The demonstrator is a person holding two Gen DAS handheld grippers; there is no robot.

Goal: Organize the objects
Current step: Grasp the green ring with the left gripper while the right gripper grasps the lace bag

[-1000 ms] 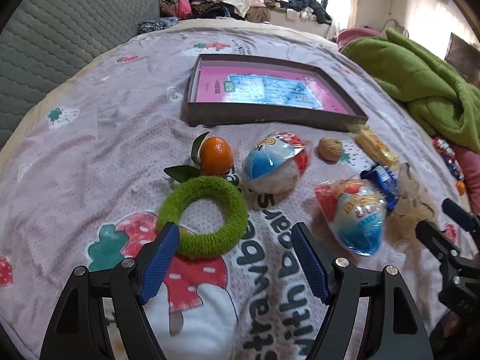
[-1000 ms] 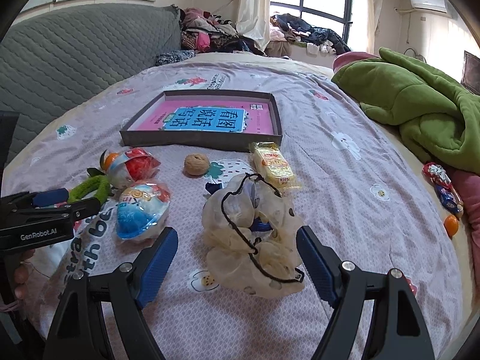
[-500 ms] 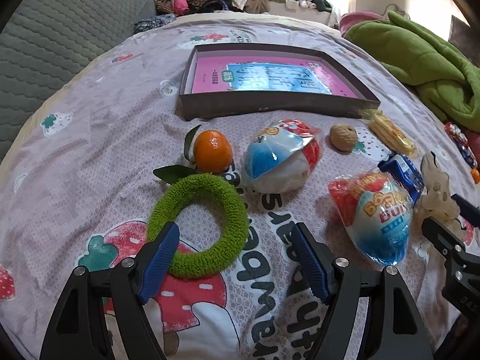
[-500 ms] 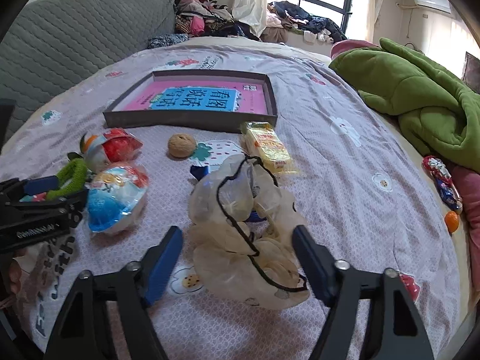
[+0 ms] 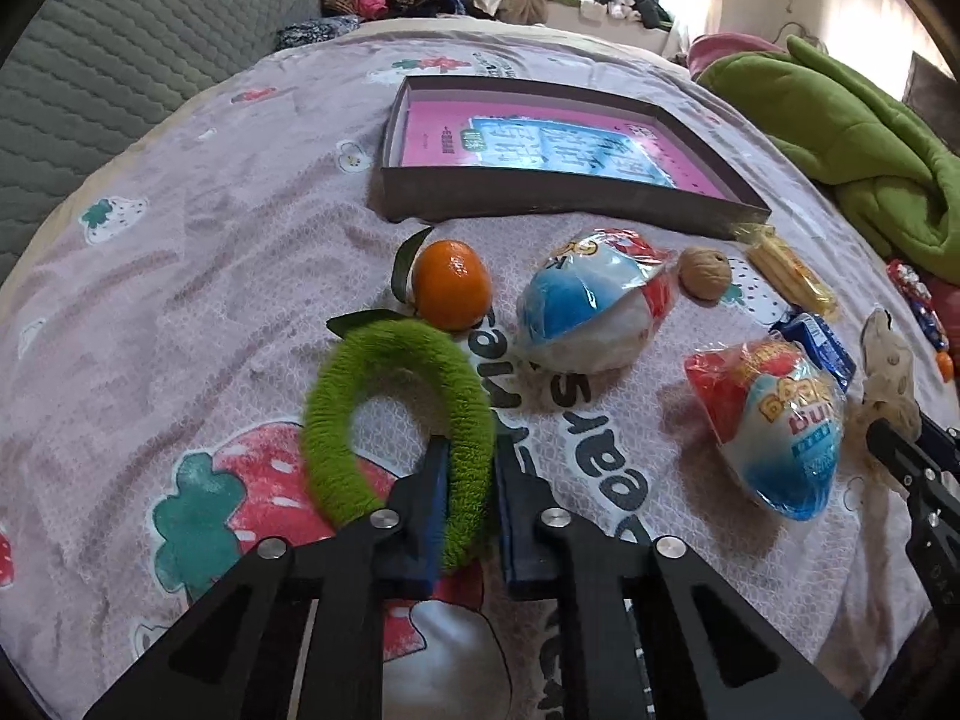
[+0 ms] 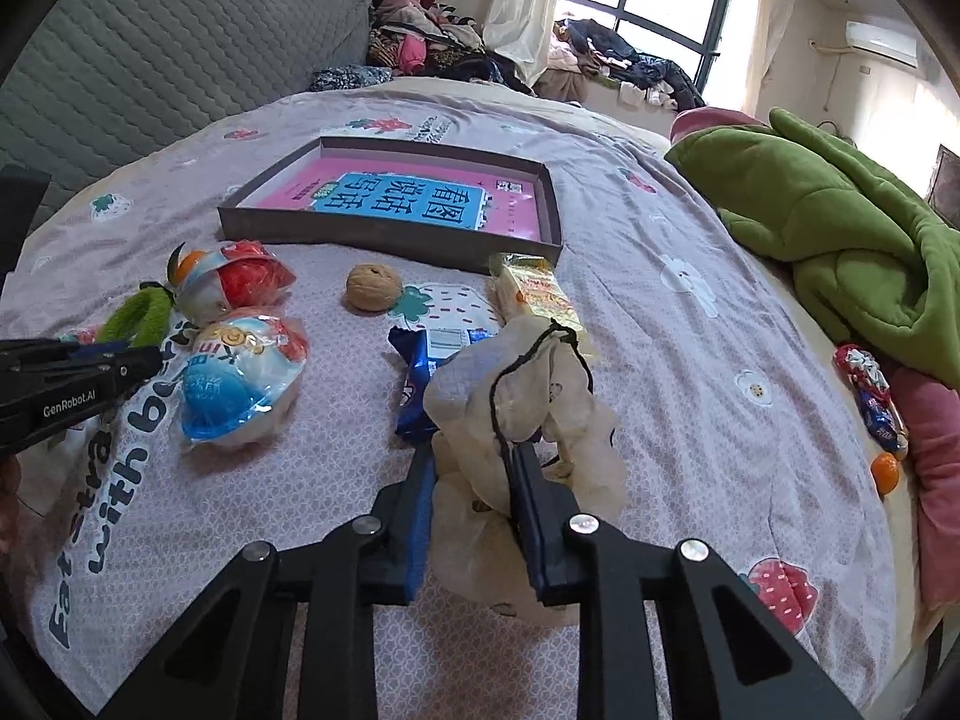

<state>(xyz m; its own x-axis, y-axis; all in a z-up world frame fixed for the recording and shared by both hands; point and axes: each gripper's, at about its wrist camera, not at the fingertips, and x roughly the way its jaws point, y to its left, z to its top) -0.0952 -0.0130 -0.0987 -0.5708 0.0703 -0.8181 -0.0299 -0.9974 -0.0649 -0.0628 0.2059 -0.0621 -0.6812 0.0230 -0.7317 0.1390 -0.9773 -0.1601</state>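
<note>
My left gripper (image 5: 471, 450) has its jaws closing onto the near side of a fuzzy green ring (image 5: 336, 420), and the pads press it. Beyond the ring lie a tangerine (image 5: 450, 285), two wrapped egg toys (image 5: 591, 312) (image 5: 774, 426) and a walnut (image 5: 705, 273). My right gripper (image 6: 474, 456) is closing on a cream sheer pouch (image 6: 528, 384) with a black cord, bunching it between the pads. A blue wrapper (image 6: 426, 384) lies partly under the pouch, and a yellow snack pack (image 6: 537, 294) sits behind it. The shallow dark box (image 6: 384, 234) with a pink and blue bottom lies farther back.
All of this lies on a printed lilac bedspread (image 6: 660, 330). A green blanket (image 6: 840, 222) is heaped at the right, with wrapped sweets (image 6: 870, 396) and a small orange (image 6: 885, 471) at its foot. A grey quilted headboard (image 6: 150, 78) stands at the left, with clothes piled beyond.
Both grippers went from wide open to shut. The left took hold of the green ring and the right of the cream pouch. Neither hand travelled much.
</note>
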